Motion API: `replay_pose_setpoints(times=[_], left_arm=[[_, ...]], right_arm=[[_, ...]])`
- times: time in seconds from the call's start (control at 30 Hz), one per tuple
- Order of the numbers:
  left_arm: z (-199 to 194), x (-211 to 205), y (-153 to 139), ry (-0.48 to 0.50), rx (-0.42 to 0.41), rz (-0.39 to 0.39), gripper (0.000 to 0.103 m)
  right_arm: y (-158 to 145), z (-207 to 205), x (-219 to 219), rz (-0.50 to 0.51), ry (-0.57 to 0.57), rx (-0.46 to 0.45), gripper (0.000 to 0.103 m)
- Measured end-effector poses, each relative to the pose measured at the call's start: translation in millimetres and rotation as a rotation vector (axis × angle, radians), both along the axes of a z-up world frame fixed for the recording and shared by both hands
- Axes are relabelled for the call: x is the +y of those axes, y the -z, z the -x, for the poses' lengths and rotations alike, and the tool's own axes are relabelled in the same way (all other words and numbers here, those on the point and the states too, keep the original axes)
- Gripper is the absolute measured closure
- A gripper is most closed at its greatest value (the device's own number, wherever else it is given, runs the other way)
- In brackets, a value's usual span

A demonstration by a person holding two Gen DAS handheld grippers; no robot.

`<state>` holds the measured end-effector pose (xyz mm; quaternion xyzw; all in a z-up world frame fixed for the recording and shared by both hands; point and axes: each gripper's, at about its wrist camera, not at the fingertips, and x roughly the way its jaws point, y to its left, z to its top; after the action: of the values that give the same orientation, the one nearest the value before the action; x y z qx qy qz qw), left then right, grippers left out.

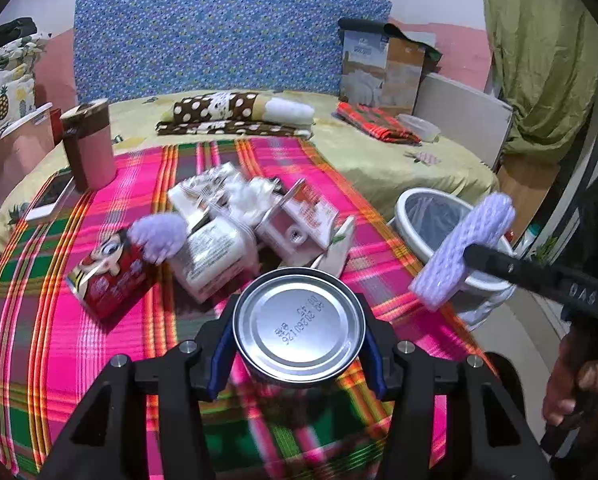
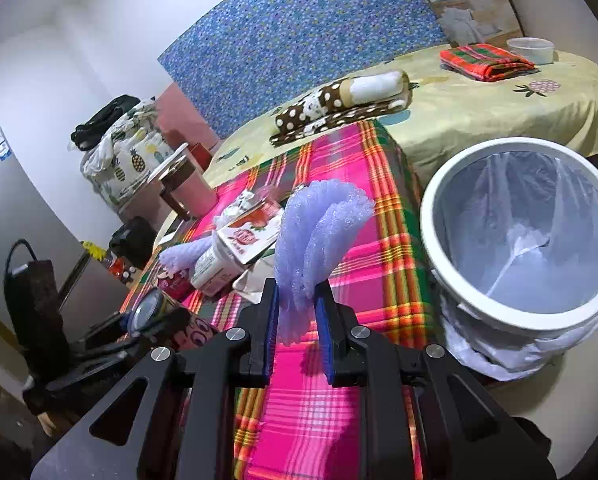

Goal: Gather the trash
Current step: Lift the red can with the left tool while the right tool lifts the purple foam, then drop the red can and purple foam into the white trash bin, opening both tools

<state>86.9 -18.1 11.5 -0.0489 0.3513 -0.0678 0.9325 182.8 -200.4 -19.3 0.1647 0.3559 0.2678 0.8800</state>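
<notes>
Pinching a lilac foam fruit net (image 2: 311, 236) tight, the right tool (image 2: 297, 312) hangs beside the white bag-lined plastic bin (image 2: 431, 240); the left tool (image 1: 299, 350) clasps a smooth round metal can (image 1: 299, 320) above the pink plaid cloth (image 1: 111, 360).

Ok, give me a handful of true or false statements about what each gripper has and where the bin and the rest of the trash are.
1. The left gripper has a metal can between its pads. True.
2. The right gripper is open and holds nothing. False: it is shut on a purple foam net.
3. The white bin is lined with a plastic bag. True.
4. The bin stands on the pink plaid cloth. False: it stands beside the bed, off the cloth.
5. Cartons lie on the plaid cloth. True.
</notes>
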Motion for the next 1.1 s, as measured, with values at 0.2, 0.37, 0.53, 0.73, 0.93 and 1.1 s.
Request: replay_pose_setpoints(times=[0.2,0.37,0.53,0.73,0.93,1.1], left_arm=[[-23,-33,-17,0.073,-0.029,0.004,0.048],[-46,-72,-26,0.152,-0.053,0.012,0.048],[-74,-107,-28,0.216,-0.048,0.032,0.048],[-104,-141,-23,0.262,-0.032,0.052,0.048],[-125,-167,-14,0.294,-0.015,0.064,0.048],[-137,-181,0,0.317,0.025,0.075,0.048]], right_arm=[[-2,-1,-27,0.021,0.066,-0.012,0.083],[-3,-5,-55,0.061,0.139,-0.016,0.083],[1,-13,-78,0.107,0.201,-0.002,0.083],[7,-22,-97,0.156,0.254,0.021,0.083],[17,-31,-104,0.204,0.259,0.075,0.082],[27,-35,-111,0.217,0.263,0.130,0.079]])
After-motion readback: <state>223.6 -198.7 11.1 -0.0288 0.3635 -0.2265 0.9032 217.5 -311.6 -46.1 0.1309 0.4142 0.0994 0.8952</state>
